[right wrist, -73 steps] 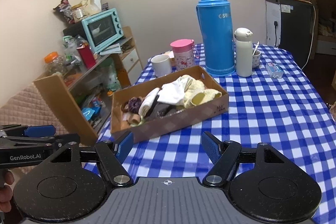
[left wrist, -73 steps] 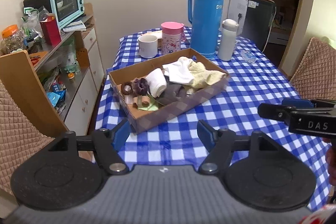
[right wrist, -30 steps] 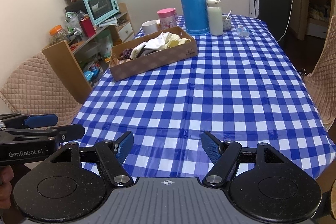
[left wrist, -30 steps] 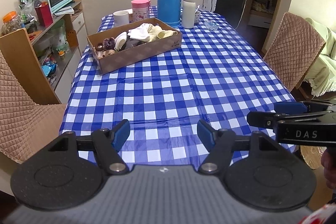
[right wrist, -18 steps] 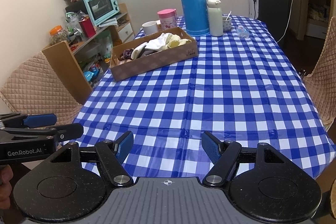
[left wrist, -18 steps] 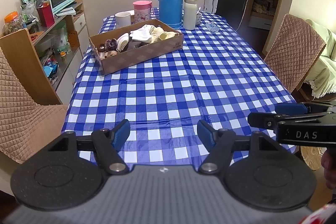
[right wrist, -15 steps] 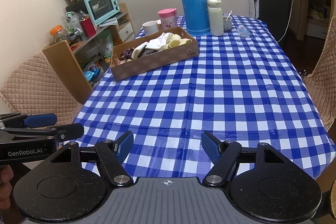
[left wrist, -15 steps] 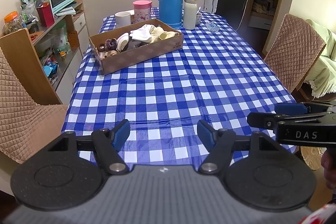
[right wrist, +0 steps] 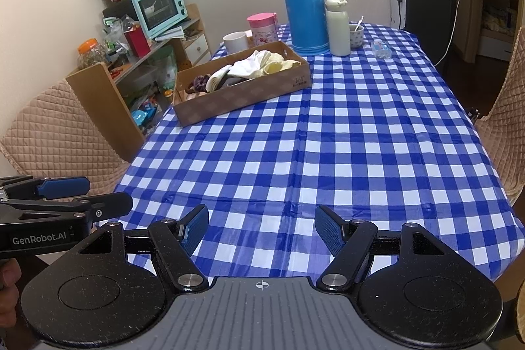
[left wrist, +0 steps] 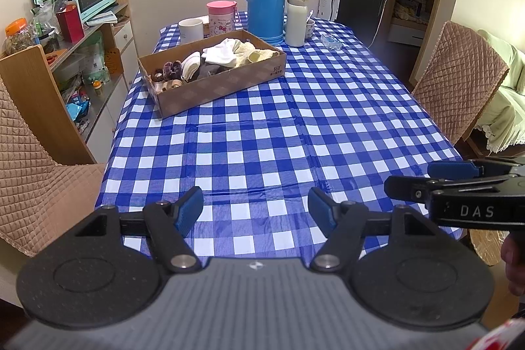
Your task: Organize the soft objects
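The left gripper [left wrist: 256,210] gapes wide over the near edge of the checked tablecloth [left wrist: 279,127], holding nothing; the right gripper [right wrist: 261,228] likewise, empty, just beside it; both tilt downward; the cardboard box [left wrist: 210,84] of soft cloths [left wrist: 226,53] sits far left, its long axis running near-left to far-right.

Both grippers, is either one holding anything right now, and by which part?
Nothing is held. The left gripper and the right gripper are both open over the checked tablecloth, nothing between their fingers.

Cardboard box [left wrist: 213,84] on checked tablecloth [left wrist: 279,136]
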Motion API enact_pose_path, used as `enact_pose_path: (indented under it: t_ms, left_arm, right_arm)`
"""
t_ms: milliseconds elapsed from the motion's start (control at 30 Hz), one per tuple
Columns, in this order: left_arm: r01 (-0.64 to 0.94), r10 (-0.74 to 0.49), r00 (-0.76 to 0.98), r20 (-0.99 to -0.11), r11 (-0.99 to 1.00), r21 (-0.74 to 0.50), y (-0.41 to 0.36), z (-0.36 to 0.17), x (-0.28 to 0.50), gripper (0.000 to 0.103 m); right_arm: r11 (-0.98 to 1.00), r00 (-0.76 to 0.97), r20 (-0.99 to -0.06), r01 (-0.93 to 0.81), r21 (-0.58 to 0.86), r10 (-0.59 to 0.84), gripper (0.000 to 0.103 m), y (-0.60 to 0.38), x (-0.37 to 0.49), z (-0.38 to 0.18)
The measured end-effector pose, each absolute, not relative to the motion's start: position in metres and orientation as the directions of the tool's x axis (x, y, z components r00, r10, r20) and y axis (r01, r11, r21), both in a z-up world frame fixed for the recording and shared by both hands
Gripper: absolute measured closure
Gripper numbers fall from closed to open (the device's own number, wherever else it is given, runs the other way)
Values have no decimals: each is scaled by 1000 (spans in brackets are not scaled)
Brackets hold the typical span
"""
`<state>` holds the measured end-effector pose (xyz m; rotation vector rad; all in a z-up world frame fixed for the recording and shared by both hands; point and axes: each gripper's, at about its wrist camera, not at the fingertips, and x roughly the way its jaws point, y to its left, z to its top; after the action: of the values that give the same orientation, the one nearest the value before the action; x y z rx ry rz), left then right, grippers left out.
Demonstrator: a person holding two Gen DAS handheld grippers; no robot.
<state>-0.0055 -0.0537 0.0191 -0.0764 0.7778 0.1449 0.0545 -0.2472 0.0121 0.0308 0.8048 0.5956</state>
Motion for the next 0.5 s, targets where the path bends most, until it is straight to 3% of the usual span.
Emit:
enact_pose_path:
  t_ms: [500]
  left_arm:
    - [-157,101,703,-704,988,-15,-54,19,-5,35]
  right_arm:
    - [837,538,-670,-489,246,511,32,-247,56,12]
